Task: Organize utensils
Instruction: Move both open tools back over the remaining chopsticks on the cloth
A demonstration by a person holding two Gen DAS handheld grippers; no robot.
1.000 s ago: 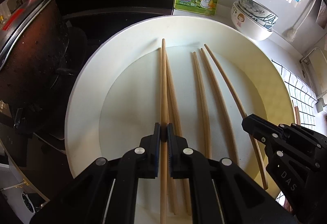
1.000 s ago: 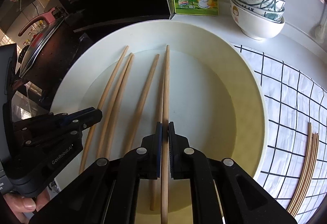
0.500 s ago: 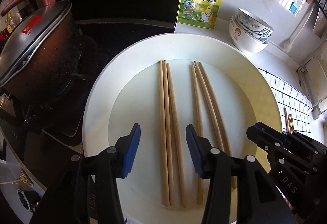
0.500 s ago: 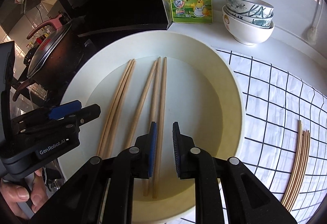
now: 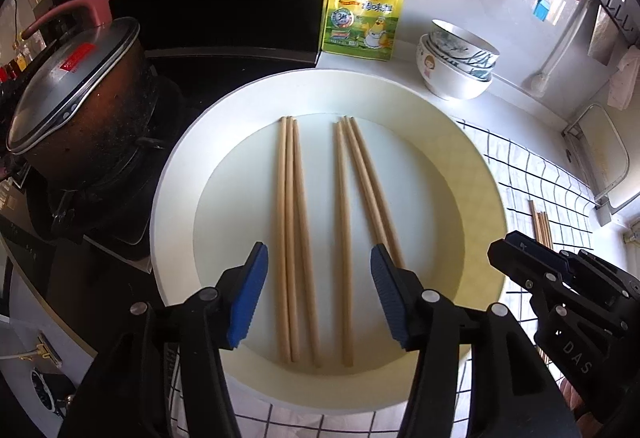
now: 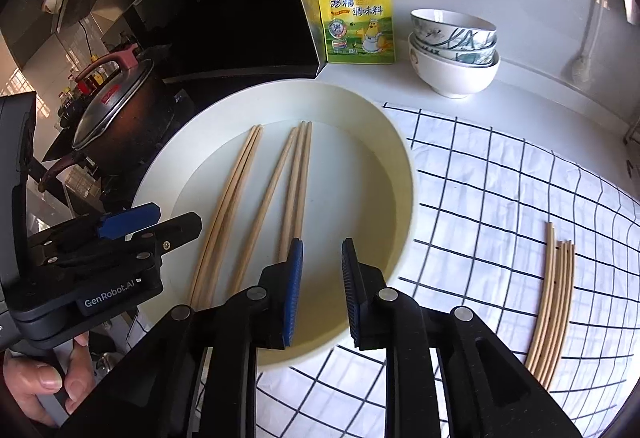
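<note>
Both lifted away — left gripper (image 5: 319,292) and right gripper (image 6: 322,292) released; chopsticks (image 5: 316,222) on plate (image 5: 476,174).

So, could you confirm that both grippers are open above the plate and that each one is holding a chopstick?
Not quite: neither holds a chopstick. Both wrist views show the left gripper and right gripper open and empty, and all six chopsticks lie on the plate in two groups of three.

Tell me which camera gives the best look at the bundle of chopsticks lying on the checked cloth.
The right wrist view. There the pale wooden chopstick bundle lies in full on the black-and-white checked cloth, right of the round cream plate, with nothing covering it. In the left wrist view only its far ends show, behind the black right gripper.
</note>
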